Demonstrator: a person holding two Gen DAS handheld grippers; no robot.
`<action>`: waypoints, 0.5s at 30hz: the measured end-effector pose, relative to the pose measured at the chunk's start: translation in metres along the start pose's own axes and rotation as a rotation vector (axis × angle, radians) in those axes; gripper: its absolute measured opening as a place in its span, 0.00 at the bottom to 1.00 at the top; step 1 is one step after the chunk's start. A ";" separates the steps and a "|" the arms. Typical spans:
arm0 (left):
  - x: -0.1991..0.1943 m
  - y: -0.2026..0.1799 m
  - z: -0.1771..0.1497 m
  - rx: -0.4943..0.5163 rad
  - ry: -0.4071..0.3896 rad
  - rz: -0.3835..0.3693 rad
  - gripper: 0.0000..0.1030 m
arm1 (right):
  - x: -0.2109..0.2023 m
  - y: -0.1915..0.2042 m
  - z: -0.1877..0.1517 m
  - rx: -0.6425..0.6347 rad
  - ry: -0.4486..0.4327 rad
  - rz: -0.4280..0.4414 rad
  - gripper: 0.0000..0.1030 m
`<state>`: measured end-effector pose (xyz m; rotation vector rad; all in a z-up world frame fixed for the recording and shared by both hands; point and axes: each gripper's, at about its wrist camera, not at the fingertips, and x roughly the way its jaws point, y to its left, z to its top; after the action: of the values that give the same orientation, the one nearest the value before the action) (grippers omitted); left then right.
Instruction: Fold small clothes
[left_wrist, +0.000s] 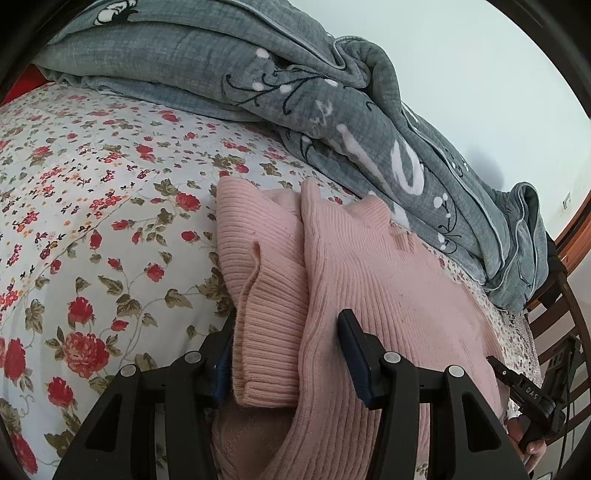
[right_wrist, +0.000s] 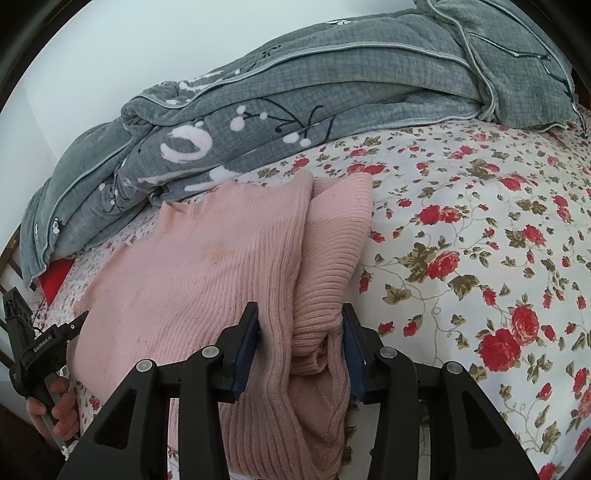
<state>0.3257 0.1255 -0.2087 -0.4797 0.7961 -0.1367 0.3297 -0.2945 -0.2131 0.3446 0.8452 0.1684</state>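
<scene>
Pink ribbed knit sweater (left_wrist: 373, 266) lies partly folded on white bedsheet printed with red roses (left_wrist: 92, 206), just beside crumpled grey quilted blanket with white pattern (left_wrist: 332, 92) along the far edge. 1 sleeve is laid over the body, ribbed cuff toward the near edge.

Left gripper (left_wrist: 284, 354): black, 2 fingers with blue pads, jaws apart, the cuff and a fold of sweater sit between them; left pad looks touching the cuff, right pad lies on the body fabric. Can't tell if it's actually pinching.

Right gripper (right_wrist: 301, 350): jaws closed in on a bunched wad of the sweater's near edge, both pads pressed against knit.

Each gripper shows at the edge of the other's view, held in a bare hand (right_wrist: 55, 410). Brown wooden chair (left_wrist: 561, 317) beside the bed.
</scene>
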 end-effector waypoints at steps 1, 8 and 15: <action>0.000 0.000 0.000 0.000 0.000 -0.001 0.48 | 0.000 0.000 0.000 0.001 0.000 0.001 0.41; 0.000 -0.001 -0.001 -0.001 0.000 0.000 0.48 | 0.000 0.000 0.000 0.002 0.001 0.001 0.42; 0.000 0.000 0.000 -0.002 0.000 -0.001 0.49 | 0.000 -0.001 0.000 0.003 0.001 0.003 0.42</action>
<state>0.3254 0.1254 -0.2089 -0.4820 0.7964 -0.1365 0.3297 -0.2948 -0.2137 0.3487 0.8462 0.1703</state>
